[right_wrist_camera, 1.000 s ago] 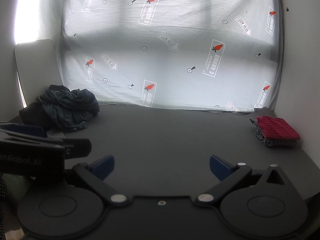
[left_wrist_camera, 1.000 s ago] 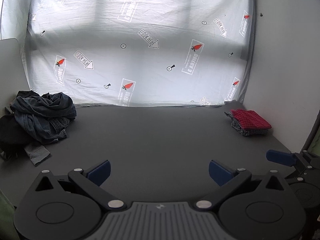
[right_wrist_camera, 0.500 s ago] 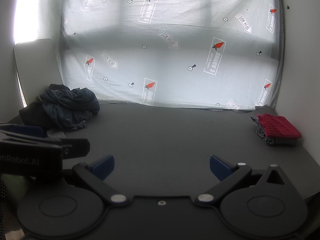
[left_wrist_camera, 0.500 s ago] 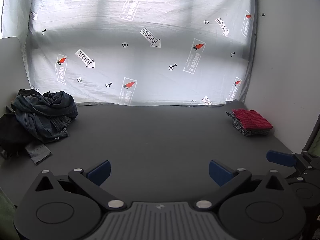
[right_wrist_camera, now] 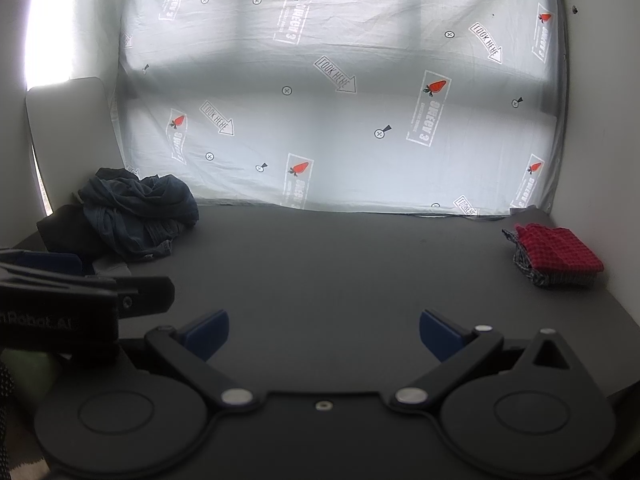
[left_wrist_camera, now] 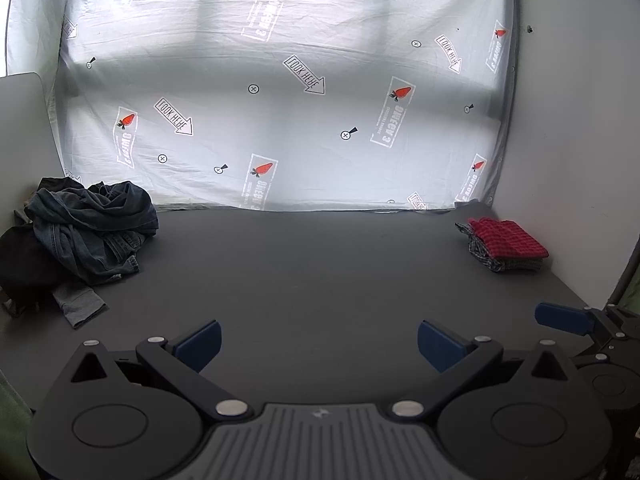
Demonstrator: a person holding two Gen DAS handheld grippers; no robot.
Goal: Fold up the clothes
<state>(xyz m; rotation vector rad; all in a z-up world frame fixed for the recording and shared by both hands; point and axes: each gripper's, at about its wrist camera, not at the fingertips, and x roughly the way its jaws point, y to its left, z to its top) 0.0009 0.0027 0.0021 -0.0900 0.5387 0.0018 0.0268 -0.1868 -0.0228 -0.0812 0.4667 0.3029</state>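
Clothes: unfolded heap (left_wrist_camera: 88, 228) of dark denim and black garments sits far left on the counter (left_wrist_camera: 320, 272), against the printed sheet backdrop (left_wrist_camera: 280, 100). Folded stack (left_wrist_camera: 506, 244), red checked piece on top of a grey plaid one, sits far right by the wall. Middle of counter bare.

Left tongs (left_wrist_camera: 318, 344) hover low over the near edge, blue pads wide apart, nothing between them. Right tongs (right_wrist_camera: 324, 334) same: pads spread, holding nothing, near edge. In the left wrist view the right tongs' blue pad shows at near right; in the right wrist view the left tongs' body shows at near left, so the two sit side by side, well apart from both piles.

Change over the last second: almost none. Both views drift only slightly, heap and folded stack sit a touch lower in frame, neither pile disturbed, tongs spread as before. Reads as a pause between garments, probably one item finished and parked far right, next not yet picked.

Judgement: next step is a reach far left to the heap to pull one garment onto the bare middle. Heap is tangled, denim wrapped over black cloth, so a single pinch may drag several pieces at once. A grey cuff or hem (left_wrist_camera: 80, 308) sticking out at the heap's near side looks like the easiest grab point.
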